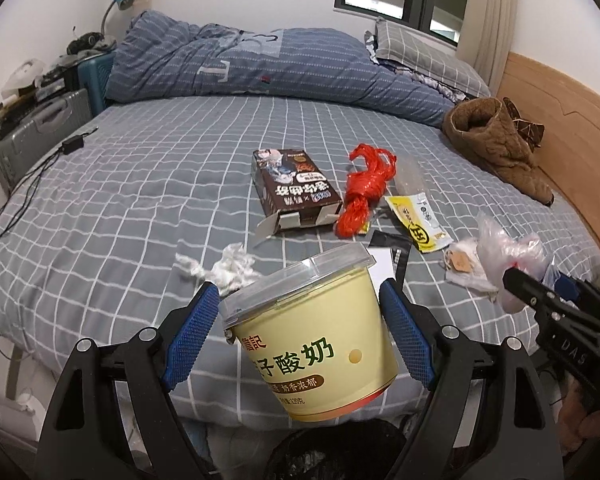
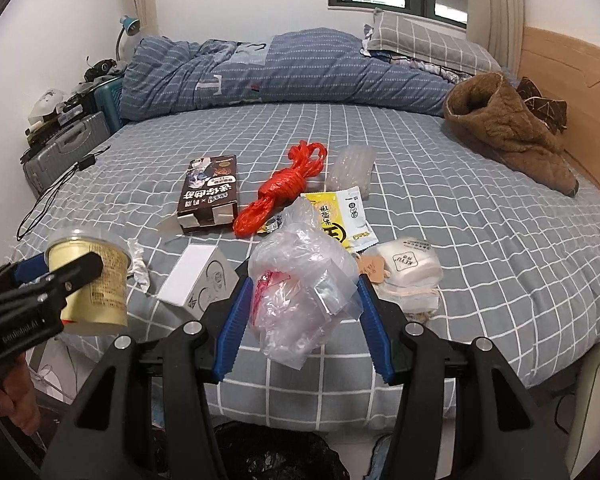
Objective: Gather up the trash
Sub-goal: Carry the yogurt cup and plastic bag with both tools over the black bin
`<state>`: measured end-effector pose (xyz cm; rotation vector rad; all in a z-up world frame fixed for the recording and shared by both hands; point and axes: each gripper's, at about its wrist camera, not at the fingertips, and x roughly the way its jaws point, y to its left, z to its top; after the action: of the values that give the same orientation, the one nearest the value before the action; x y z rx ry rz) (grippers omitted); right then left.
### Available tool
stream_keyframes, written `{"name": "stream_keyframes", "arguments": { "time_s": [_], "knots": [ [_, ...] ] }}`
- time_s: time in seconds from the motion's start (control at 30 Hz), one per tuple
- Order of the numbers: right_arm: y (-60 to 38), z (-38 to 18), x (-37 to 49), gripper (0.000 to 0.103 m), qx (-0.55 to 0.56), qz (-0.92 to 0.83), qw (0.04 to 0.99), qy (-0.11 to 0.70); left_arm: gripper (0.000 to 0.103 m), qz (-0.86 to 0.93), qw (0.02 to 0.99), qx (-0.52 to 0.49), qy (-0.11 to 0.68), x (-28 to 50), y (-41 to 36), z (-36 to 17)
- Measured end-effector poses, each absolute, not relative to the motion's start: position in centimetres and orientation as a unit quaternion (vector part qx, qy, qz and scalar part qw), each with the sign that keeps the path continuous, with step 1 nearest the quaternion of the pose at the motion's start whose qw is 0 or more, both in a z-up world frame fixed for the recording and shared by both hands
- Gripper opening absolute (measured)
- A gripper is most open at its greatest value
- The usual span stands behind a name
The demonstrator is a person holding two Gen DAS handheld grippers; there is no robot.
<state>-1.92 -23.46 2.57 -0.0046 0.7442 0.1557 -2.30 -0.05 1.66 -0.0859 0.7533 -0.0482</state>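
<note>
My left gripper (image 1: 300, 292) is shut on a yellow yogurt cup (image 1: 312, 344) with a clear lid, tilted and held above the bed's near edge. My right gripper (image 2: 304, 284) is shut on a crumpled wad of clear plastic bags (image 2: 296, 280). Each gripper shows in the other view: the right gripper (image 1: 540, 284) with its bags (image 1: 496, 252), and the left gripper (image 2: 60, 268) with the cup (image 2: 96, 284). A bin lined with a black bag (image 1: 332, 456) (image 2: 276, 456) sits on the floor below both. On the bed lie a brown box (image 1: 292, 188), a red rope bundle (image 1: 364, 188), a yellow packet (image 1: 416, 220) and tissue (image 1: 232, 268).
A white box (image 2: 196, 280), a mask pack (image 2: 408, 264) and bubble wrap (image 2: 352, 172) also lie on the checked sheet (image 2: 480, 248). A brown coat (image 2: 508, 132) rests by the wooden headboard (image 2: 572, 80). A folded duvet (image 2: 300, 76) spans the far side; a cable (image 1: 24, 196) and suitcases (image 1: 40, 132) are at left.
</note>
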Motion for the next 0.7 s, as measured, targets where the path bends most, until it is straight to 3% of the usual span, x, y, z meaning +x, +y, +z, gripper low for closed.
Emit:
{"name": "stream_keyframes", "arguments": {
  "time_s": [0.7],
  "knots": [
    [-22.1,4.9,-9.0,0.050,-0.008,0.090,0.929,0.360,0.080,-0.015,0.922,-0.055,0.384,-10.3,1.1,1.4]
  ]
}}
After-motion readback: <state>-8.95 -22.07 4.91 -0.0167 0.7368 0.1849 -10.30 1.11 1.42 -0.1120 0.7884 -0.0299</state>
